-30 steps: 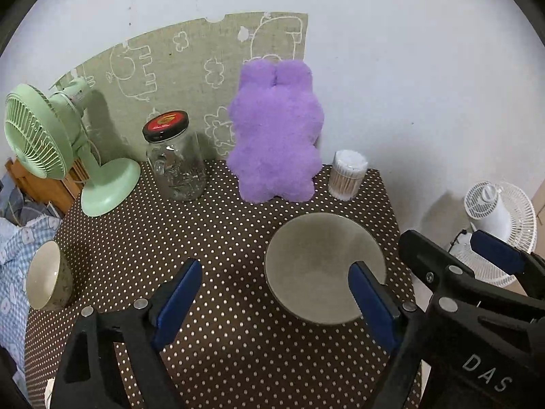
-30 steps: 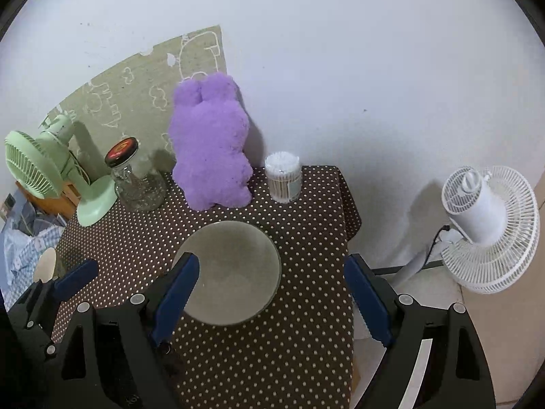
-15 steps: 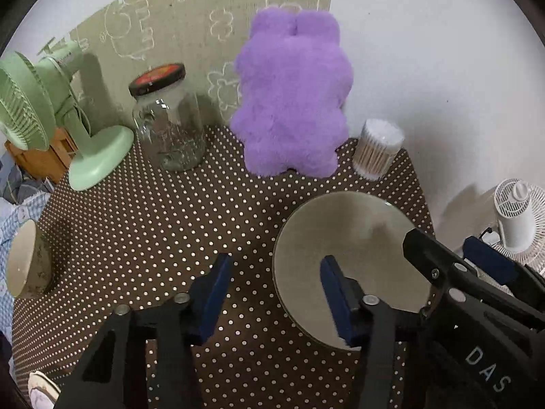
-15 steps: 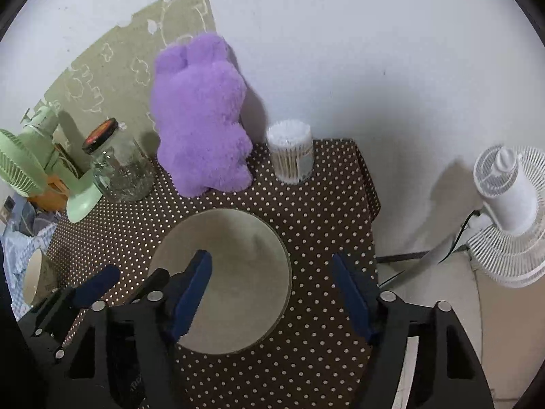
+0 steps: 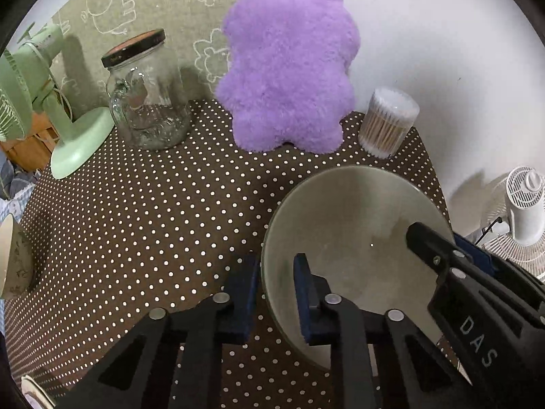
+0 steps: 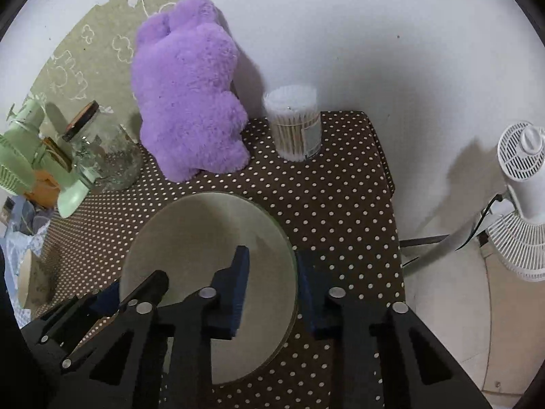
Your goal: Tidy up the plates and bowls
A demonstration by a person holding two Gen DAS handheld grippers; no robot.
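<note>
1. The large grey bowl (image 5: 354,235) sits on the dotted brown tablecloth (image 5: 153,225), toward the cloth's right edge, in front of the purple plush toy (image 5: 289,64).
2. The left gripper (image 5: 274,293) straddles the bowl's left rim: one blue pad (image 5: 250,293) is outside the wall, the other inside, the jaws drawn close on the rim; actual pad contact cannot be made out.
3. The right gripper (image 6: 272,286) straddles the bowl's right rim the same way, one pad (image 6: 238,283) inside the bowl, the other outside, jaws narrowed on the wall.
4. Behind the bowl and to its right, a clear tub of cotton swabs (image 6: 294,122) stands near the cloth's back corner, just beside the plush toy.
5. Well to the bowl's left, a glass jar with a dark lid (image 5: 146,92) stands at the back, and beyond it a green desk fan (image 5: 41,102).
6. A second, smaller bowl (image 5: 13,259) lies tipped on its side at the cloth's far left edge, well apart from the large bowl.
7. A white floor fan (image 6: 521,197) stands off the table, to the bowl's right.
</note>
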